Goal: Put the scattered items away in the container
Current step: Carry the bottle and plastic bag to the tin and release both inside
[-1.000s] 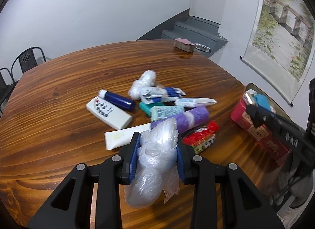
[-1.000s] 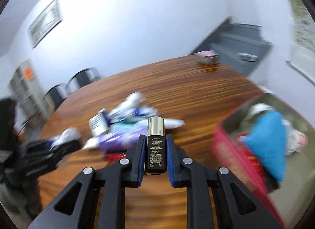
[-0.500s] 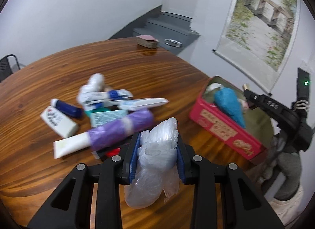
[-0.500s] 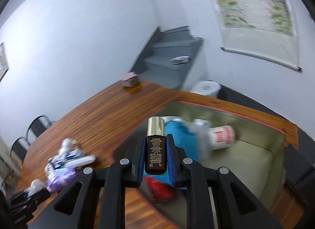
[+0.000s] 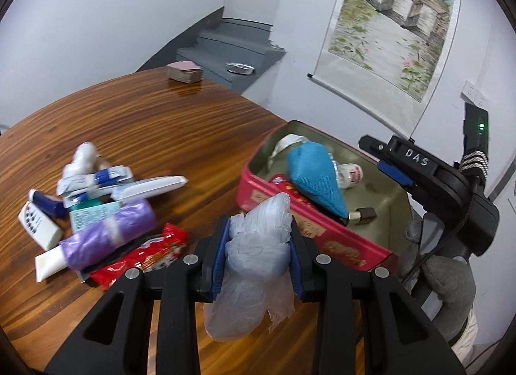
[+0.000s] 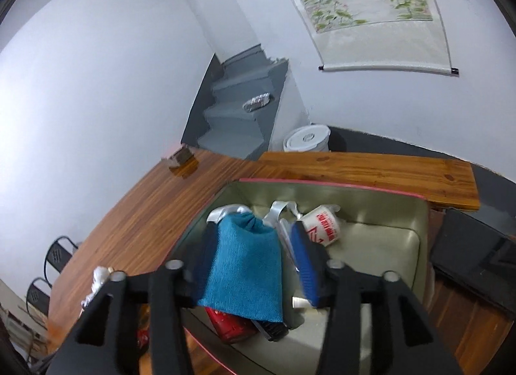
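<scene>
**Bag in the Jaws, Tin Waiting**

Your left gripper point(image 5: 259, 254) is clenched on a crumpled clear plastic bag point(image 5: 254, 258), held just short of the red rectangular tin with the pale green inside point(image 5: 325, 239), which sits at about two o'clock from the bag in the left wrist view. The bag looks feather-light, soft and slippery; it will likely squash instead of resisting, so a hold across its bunched middle, as now, seems safest, with the loose tail left hanging. It is translucent, wrinkled, whitish-blue where the layers pile up.

Your right gripper point(image 6: 254, 255) hangs over the tin, its jaws opening with nothing pressed between them; a blue cloth pouch point(image 6: 246, 273) lies below in the tin. A small dark bottle with a gold cap point(image 5: 362, 214) rests on the tin's floor. At nine o'clock, a purple roll point(image 5: 109, 239) and tubes crowd the brown wooden table point(image 5: 145, 126).
</scene>
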A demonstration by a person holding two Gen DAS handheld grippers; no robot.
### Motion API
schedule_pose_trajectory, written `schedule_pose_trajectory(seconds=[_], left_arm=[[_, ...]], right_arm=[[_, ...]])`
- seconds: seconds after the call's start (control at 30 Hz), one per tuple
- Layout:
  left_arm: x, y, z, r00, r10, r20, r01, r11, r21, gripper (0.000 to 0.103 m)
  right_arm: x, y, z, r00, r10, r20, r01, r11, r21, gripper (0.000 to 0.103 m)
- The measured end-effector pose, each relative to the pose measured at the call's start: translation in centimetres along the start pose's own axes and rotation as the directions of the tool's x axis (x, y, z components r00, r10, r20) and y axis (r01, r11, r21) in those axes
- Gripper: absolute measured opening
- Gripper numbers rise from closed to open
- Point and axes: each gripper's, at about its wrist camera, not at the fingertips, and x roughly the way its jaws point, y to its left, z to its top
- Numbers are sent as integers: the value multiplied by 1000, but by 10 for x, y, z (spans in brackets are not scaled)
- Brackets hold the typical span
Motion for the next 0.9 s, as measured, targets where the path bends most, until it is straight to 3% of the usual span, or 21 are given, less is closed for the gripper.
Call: schedule_pose_trajectory(seconds=[0.07, 0.77, 0.83, 0.9], left_arm=[[5, -7, 3, 1000, -13, -3, 13, 1000, 8, 36], [77, -81, 40, 980, -196, -42, 200, 974, 107, 36], [81, -86, 40, 977, -209, -41, 212, 971, 108, 41], [85, -86, 40, 976, -215, -43, 219, 971, 94, 54]], right_arm=[[-5, -1, 2, 1000, -2, 31, 1, 1000, 17, 75], [-50, -22, 15, 975, -5, 222, -25, 990, 135, 80], [-54, -23, 15, 972, -4, 236, -30, 990, 141, 80], [-55, -24, 16, 969, -6, 247, -31, 989, 145, 80]])
